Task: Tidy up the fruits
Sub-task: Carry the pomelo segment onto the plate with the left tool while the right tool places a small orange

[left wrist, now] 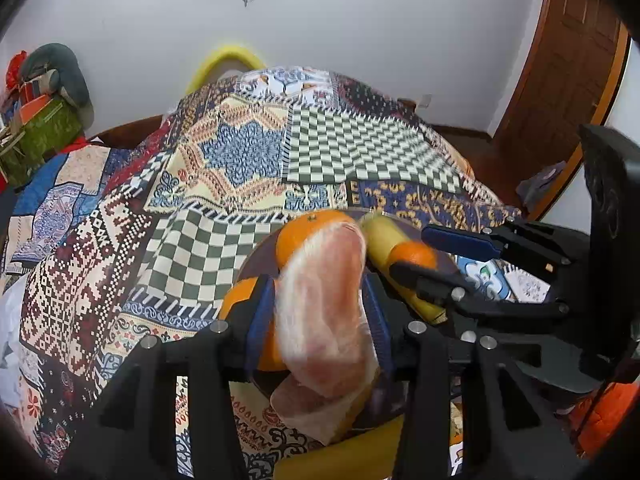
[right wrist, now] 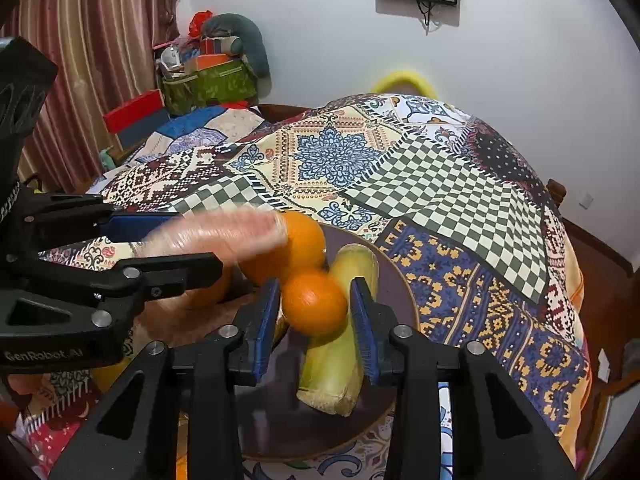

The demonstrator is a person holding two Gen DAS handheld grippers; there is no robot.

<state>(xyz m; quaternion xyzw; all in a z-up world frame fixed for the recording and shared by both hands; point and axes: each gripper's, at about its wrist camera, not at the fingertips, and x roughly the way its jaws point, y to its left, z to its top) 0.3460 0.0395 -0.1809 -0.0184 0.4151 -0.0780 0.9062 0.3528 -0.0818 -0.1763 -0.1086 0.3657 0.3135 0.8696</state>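
Fruits gathered on a round dark plate (right wrist: 400,280) at lower centre.

A pink wrapped item (left wrist: 324,304) is clamped in the left gripper (left wrist: 316,320) jaws; a small orange (right wrist: 314,304) is bracketed, contact unclear, by the right gripper (right wrist: 316,320) jaws above a pale yellow-green fruit (right wrist: 340,360).

**Fruit gathered on a dark round plate**

A dark brown round plate (right wrist: 400,280) lies on the patchwork cloth and carries the fruit. A small orange (right wrist: 314,304) sits at its middle, touching a larger orange (right wrist: 300,242) behind it. Just beside the small one, a pale yellow-green, corn-like cob (right wrist: 340,344) lies lengthwise across the plate, its cut end toward the camera. A third orange (left wrist: 240,300) rests at the plate's left edge. A long pinkish piece in clear wrap (left wrist: 324,304) (blurred, so its kind is unclear) reaches across above the larger orange; whether it touches is unclear.
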